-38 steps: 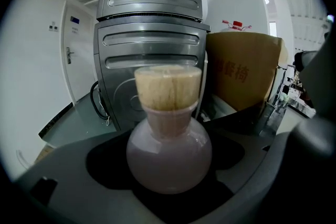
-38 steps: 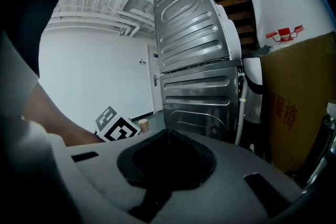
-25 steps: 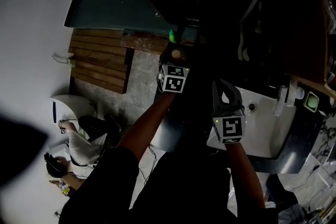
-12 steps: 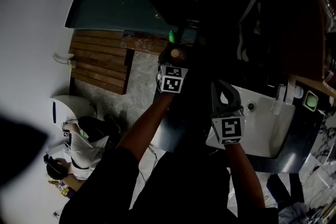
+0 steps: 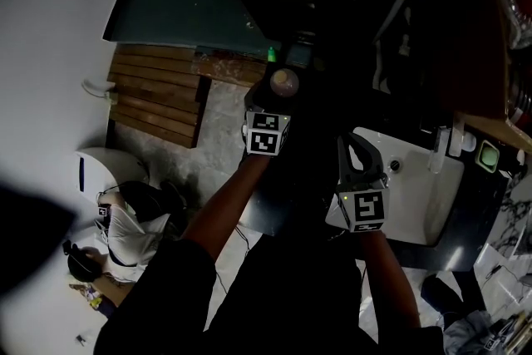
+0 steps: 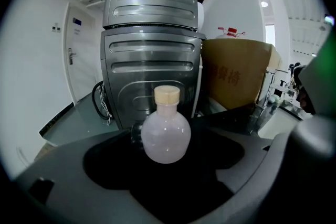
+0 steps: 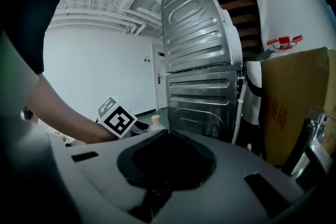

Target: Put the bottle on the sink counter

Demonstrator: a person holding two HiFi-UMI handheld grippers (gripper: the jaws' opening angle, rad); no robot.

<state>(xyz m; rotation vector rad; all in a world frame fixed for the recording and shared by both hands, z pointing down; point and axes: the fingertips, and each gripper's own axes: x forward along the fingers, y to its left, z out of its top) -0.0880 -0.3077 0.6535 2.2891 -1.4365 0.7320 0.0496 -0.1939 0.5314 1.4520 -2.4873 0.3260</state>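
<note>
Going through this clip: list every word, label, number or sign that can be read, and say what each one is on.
No text here is clear enough to quote.
Cardboard box: red printed characters, too blurred to read.
Blue sign on the white door: too small to read.
Marker cubes: black-and-white square patterns only, no words.
Bottle: no label showing.

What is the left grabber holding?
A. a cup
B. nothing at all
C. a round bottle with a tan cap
C: in the left gripper view, the round bottle with its tan cap sits between the jaws of the left gripper, which are closed against it.
</note>
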